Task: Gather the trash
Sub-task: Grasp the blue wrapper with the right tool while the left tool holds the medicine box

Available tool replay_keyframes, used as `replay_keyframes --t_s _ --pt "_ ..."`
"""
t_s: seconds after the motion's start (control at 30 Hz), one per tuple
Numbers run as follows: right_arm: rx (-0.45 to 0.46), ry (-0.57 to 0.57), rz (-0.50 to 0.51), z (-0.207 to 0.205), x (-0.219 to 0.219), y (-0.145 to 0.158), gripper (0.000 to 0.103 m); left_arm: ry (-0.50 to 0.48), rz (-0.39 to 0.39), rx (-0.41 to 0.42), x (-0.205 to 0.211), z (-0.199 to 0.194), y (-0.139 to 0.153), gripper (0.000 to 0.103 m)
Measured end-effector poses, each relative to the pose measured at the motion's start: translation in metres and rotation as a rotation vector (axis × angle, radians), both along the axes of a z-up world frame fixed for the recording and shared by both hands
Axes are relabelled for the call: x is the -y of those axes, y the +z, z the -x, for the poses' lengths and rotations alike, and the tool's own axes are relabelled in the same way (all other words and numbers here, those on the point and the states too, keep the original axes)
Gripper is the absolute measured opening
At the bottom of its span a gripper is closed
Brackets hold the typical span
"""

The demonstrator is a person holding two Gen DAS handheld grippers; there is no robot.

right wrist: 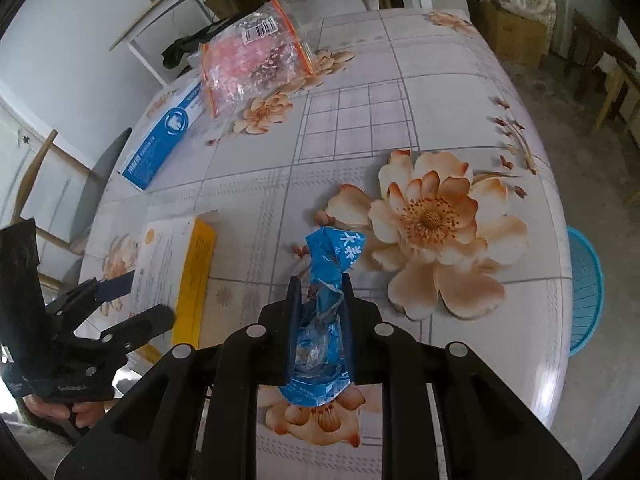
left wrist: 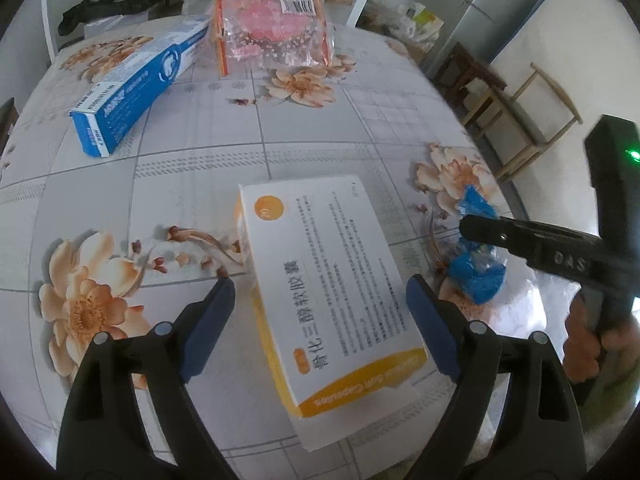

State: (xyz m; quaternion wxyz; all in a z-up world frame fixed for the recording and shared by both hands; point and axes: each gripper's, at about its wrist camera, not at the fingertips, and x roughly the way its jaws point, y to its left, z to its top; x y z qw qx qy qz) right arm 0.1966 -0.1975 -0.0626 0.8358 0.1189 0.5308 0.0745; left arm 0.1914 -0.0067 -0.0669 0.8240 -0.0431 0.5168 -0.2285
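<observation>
In the left wrist view, at the upper left of the frame, the blue toothpaste box (left wrist: 136,92) lies flat on the flowered tablecloth (left wrist: 304,152), and just right of it, touching its far end, sits the clear bag with pink contents (left wrist: 272,28); both lie well apart from your hands, so they look like later pickups.

At lower centre your left gripper (left wrist: 320,300) straddles the white and orange medicine box (left wrist: 332,280). Its jaws stand wide apart, one on each long side, and the pads do not press on the carton. That spread suits the box's width, so you seem lined up to close on it.

At the right of that frame your right gripper (left wrist: 476,232) is clamped on the crumpled blue wrapper (left wrist: 478,276). The right wrist view confirms it: the wrapper (right wrist: 320,320) is pinched between the near-closed fingers (right wrist: 294,320), its loose end sticking out ahead. At the far right edge there, a blue basket (right wrist: 584,292) stands below the table rim, probably the place for the trash.
</observation>
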Motion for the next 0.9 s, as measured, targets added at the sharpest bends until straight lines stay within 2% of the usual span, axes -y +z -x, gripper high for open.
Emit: replay_keyframes --t_s 0.2,0.3,0.37,0.43,0.6,0.7,0.9 --pt "0.042 -0.001 0.01 0.006 -0.002 0.0 0.023 0.001 -0.082 0.019 0.016 0.001 -0.004 0.083" --pt "0.049 -0.01 -0.012 0.009 0.001 0.0 0.032 0.003 -0.121 0.036 0.019 0.002 -0.005 0.083" --pt "0.05 -0.019 -0.027 0.012 0.005 0.001 0.051 0.0 -0.131 0.04 0.019 0.003 -0.006 0.083" --pt "0.055 -0.031 -0.039 0.015 0.007 0.002 0.057 -0.003 -0.137 0.043 0.018 0.004 -0.005 0.083" --pt "0.039 -0.051 -0.034 0.02 0.011 0.0 0.058 0.008 -0.128 0.044 0.011 0.007 -0.004 0.077" --pt "0.027 -0.074 -0.01 0.022 0.015 -0.003 0.058 0.01 -0.13 0.045 0.009 0.007 -0.004 0.077" --pt "0.012 -0.072 -0.026 0.024 0.014 -0.007 0.058 0.011 -0.135 0.037 0.007 0.007 -0.004 0.077"
